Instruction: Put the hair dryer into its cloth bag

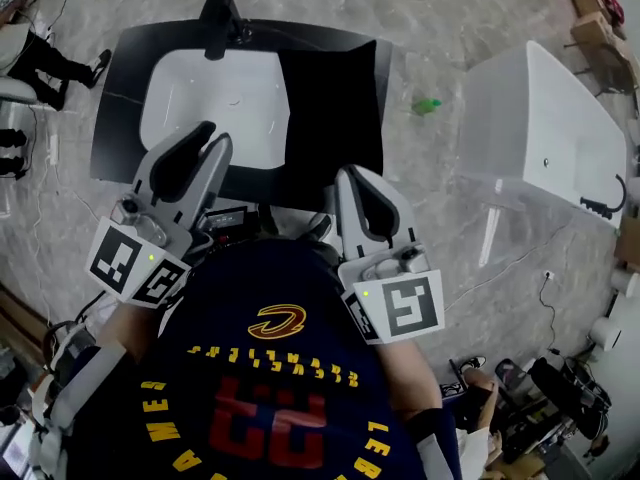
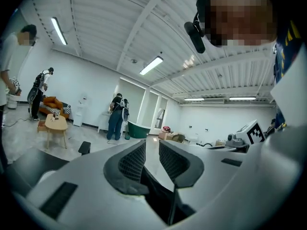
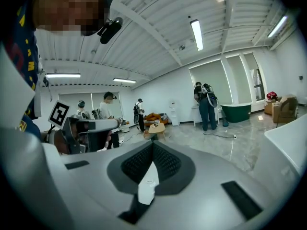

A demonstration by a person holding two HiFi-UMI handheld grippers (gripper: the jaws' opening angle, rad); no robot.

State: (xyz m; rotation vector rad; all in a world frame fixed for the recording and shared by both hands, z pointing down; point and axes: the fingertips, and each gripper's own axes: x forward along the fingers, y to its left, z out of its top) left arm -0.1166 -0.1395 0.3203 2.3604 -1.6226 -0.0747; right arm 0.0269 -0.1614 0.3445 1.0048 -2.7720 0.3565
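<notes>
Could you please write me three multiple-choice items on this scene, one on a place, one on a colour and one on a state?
1. Where does the black faucet stand? A. at the white rectangular basin's far edge B. at its near edge C. at its right edge
2. What colour is the small object on the marble floor? A. red B. green C. blue
3. How do the right hand-held gripper's jaws stand? A. wide apart B. shut on cloth C. together, empty

Answers: 1 A, the head view shows it behind the basin; 2 B, it is plainly green against the grey; 3 C, its own view shows the jaws meeting, nothing between.
</notes>
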